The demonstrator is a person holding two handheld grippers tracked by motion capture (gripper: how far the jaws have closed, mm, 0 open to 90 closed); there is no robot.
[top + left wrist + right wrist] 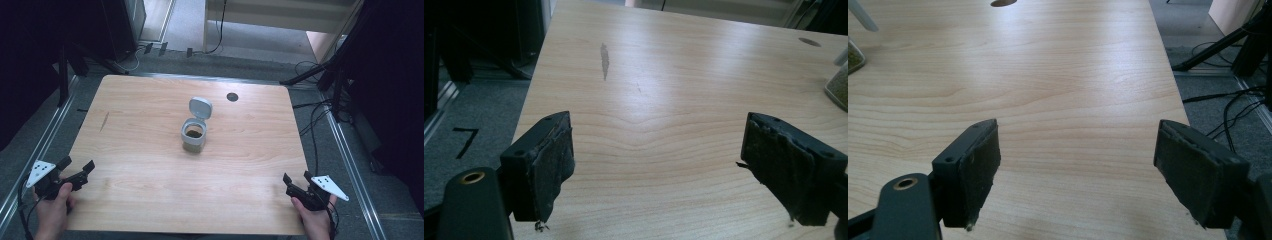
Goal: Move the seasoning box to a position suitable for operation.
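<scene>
Light wood surface (pixel 150 130), rounded corners, seen from the high view. A small grey jar (pixel 193 135) stands upright near the middle, slightly toward the far side. Its hinged lid (pixel 200 107) is flipped open and stands up behind the mouth. Brownish-green granular contents visible inside.

Dark round grommet hole (pixel 232 96) in the surface, beyond the jar and to its right. A short dark scuff mark (pixel 104 121) on the left part of the wood; the same mark (pixel 604 61) appears in the left gripper view.

Left hand-held gripper (pixel 77 169) at the near left corner, held by the left hand (pixel 52 207), grey three-cornered plate on top. Jaws stand wide apart, nothing between them; in the left gripper view (pixel 656 155) only bare wood lies in the gap. Pads (pixel 555 162) look worn and frayed at the edges.

Right hand-held gripper (pixel 296 181) at the near right corner, held by the right hand (pixel 312 215). Jaws likewise spread apart and empty; in the right gripper view (pixel 1075 160) bare wood between them.

Both grippers well apart from the jar. A sliver of the jar (pixel 838 86) shows at the right edge of the left gripper view, and another (pixel 854 56) at the left edge of the right gripper view.

Cables (pixel 315 125) trail over the grey floor right of the surface.
</scene>
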